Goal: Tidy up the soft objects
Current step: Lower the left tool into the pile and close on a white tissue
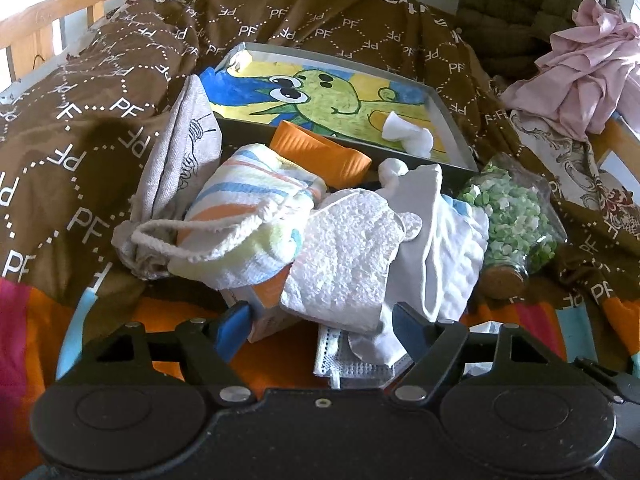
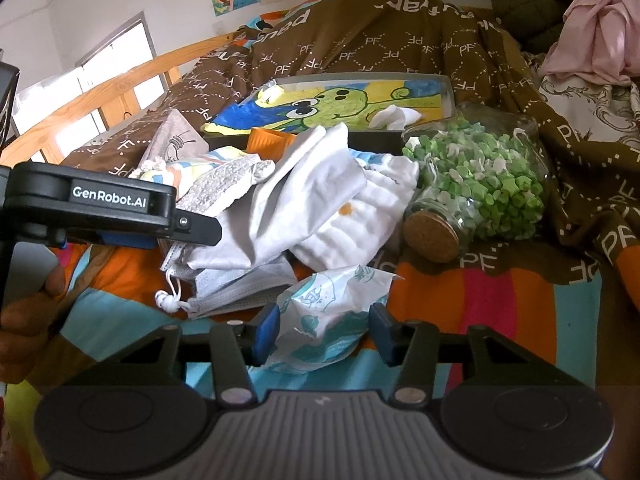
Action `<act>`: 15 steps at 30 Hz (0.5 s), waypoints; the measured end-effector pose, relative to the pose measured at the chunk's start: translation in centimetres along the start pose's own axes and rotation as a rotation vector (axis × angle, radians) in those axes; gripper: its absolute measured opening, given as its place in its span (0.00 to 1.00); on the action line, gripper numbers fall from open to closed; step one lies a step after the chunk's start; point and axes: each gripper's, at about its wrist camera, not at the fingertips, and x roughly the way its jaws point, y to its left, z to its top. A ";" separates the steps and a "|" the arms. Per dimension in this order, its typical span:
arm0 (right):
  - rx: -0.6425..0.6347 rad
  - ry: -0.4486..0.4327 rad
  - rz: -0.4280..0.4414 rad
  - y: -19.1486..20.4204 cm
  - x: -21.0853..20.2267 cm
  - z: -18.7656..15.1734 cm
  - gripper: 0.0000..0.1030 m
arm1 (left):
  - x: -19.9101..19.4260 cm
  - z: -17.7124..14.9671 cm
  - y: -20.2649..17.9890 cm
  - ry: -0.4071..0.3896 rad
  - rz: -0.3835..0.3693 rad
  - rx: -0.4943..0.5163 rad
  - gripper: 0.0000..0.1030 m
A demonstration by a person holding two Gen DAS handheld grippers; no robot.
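On a bed under a brown quilt (image 1: pixel 120 92), we work at a heap of soft things. Our right gripper (image 2: pixel 324 336) brackets a printed packet (image 2: pixel 324 312); whether the pads press it we cannot tell. Our left gripper (image 1: pixel 320 328) stands open around a white cloth (image 1: pixel 344 264), not clamped. At twelve o'clock the tray (image 1: pixel 452 120) holds only one white wad (image 1: pixel 408 134). Striped bag (image 1: pixel 240 216), masks (image 2: pixel 240 284) and star jar (image 2: pixel 480 184) lie unsorted: we judge the job barely begun.
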 end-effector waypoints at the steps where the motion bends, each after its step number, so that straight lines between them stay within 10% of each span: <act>1: 0.000 0.000 0.000 0.0 0.0 0.0 0.52 | 0.0 0.0 0.0 0.007 -0.002 -0.010 0.75; 15: 0.005 -0.013 0.004 -0.1 -0.1 0.1 0.48 | 0.4 -0.1 4.1 0.048 -0.204 -0.453 0.58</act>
